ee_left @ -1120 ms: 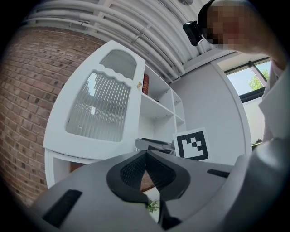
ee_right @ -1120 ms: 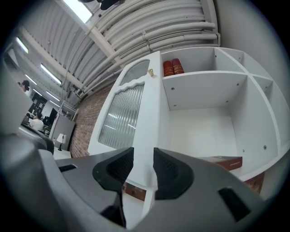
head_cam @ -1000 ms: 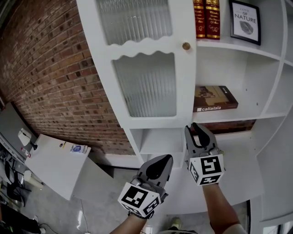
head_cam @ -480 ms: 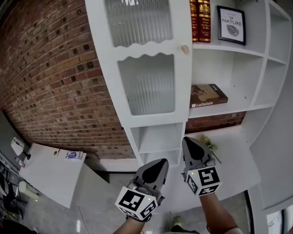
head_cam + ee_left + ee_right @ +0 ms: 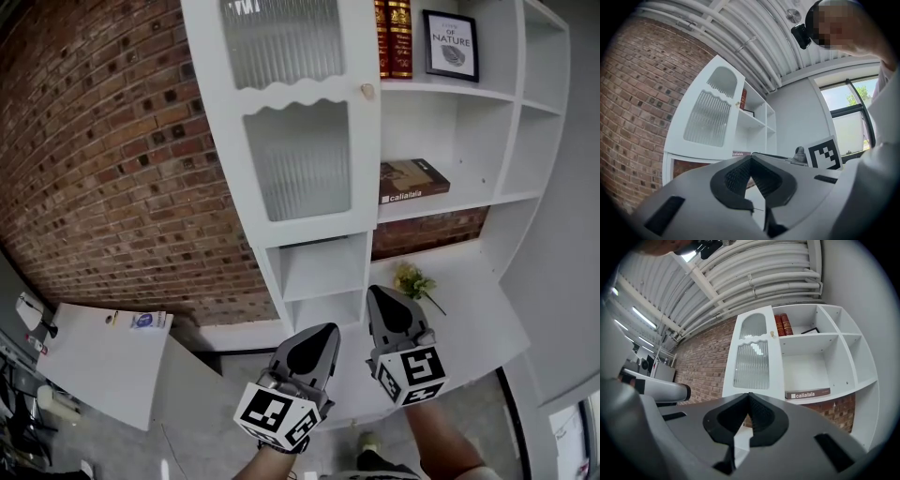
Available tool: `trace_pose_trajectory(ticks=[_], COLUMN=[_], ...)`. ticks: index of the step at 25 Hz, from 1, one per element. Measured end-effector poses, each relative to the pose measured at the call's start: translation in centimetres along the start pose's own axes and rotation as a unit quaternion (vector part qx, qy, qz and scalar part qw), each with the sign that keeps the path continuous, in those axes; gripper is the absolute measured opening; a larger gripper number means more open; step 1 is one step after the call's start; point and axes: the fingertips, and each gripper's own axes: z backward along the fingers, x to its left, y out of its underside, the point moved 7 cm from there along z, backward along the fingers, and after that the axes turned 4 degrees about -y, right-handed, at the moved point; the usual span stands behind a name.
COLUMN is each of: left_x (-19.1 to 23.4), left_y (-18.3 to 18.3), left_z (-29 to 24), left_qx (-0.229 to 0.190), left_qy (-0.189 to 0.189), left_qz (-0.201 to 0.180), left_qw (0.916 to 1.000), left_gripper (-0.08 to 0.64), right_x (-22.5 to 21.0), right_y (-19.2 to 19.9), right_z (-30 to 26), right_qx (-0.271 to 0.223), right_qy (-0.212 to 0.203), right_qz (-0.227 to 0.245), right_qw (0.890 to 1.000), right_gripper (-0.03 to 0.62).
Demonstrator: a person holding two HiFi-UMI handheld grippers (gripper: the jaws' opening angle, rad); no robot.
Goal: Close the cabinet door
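Observation:
The white cabinet door (image 5: 300, 122), with two ribbed glass panes and a small round knob (image 5: 367, 91), lies flat against the left column of the shelf unit; it also shows as the door (image 5: 752, 357) and the door (image 5: 710, 115). My left gripper (image 5: 323, 331) and right gripper (image 5: 382, 293) hang side by side below the door, short of the cabinet and touching nothing. Both point toward the shelves with jaws shut and empty. In their own views the left gripper (image 5: 750, 158) and the right gripper (image 5: 749, 396) show tips pressed together.
Open shelves to the door's right hold red books (image 5: 392, 37), a framed print (image 5: 450, 45) and a flat book (image 5: 412, 180). A flower sprig (image 5: 412, 281) lies on the white counter (image 5: 469, 319). A brick wall (image 5: 112, 169) runs left, with a white table (image 5: 103, 352) below.
Both grippers have drawn back from the cabinet, which now sits smaller and farther away in the head view. The right gripper's jaws, slightly apart a second ago, have closed.

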Motion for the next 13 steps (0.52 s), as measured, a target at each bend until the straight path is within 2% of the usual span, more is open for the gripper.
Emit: trace_pose_trajectory(ticks=[13], left_x=[-1.5], left_y=[-0.5], left_z=[4.3], left_qx=[-0.005], left_qy=[-0.005], left_qz=[-0.001], left_qw=[1.0000], left_gripper=[0.011], right_x=[4.2], right_y=[-0.5], right_z=[3.7], right_qx=[0.005], right_qy=[-0.008], right_qz=[-0.007], right_qw=[1.000], right_gripper=[0.015])
